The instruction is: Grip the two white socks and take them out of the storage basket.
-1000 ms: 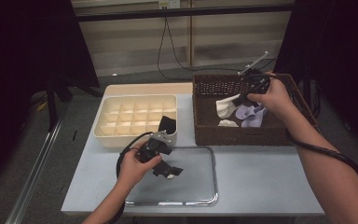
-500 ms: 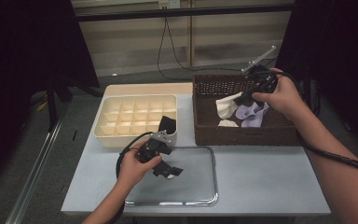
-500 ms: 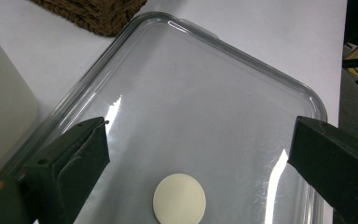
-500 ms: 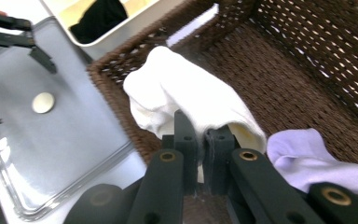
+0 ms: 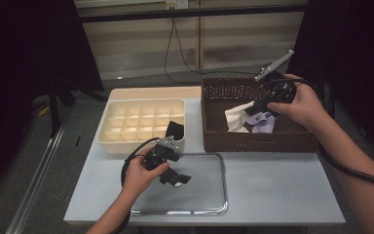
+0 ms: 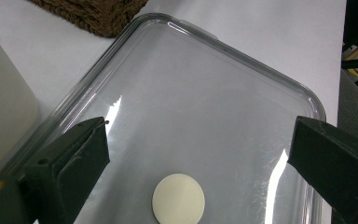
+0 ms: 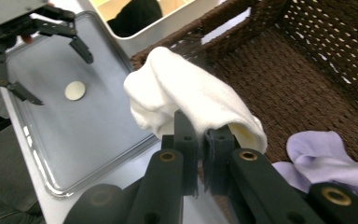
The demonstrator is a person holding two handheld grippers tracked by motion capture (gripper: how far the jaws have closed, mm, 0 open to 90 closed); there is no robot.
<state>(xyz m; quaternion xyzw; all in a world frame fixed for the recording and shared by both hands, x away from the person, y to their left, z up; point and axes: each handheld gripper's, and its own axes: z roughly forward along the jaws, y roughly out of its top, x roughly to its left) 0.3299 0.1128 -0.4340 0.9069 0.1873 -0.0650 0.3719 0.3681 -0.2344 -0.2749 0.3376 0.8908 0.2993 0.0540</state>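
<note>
A grey table [image 5: 272, 190] stands in a dim room. On its far right sits a brown basket [image 5: 253, 141]. The right gripper [image 7: 199, 135] pinches a white sock [image 7: 186, 95] tight over the basket, beside a purple sock [image 7: 331, 158]. Near left, the left gripper [image 6: 196, 154] hangs wide apart over a clear tray [image 6: 205, 98], around a small round disc [image 6: 178, 199].

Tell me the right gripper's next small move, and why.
Probably carry the white sock across to the clear tray. The right gripper is shut on the sock's edge and holds it above the wicker basket, while the left gripper waits open over the tray.
</note>
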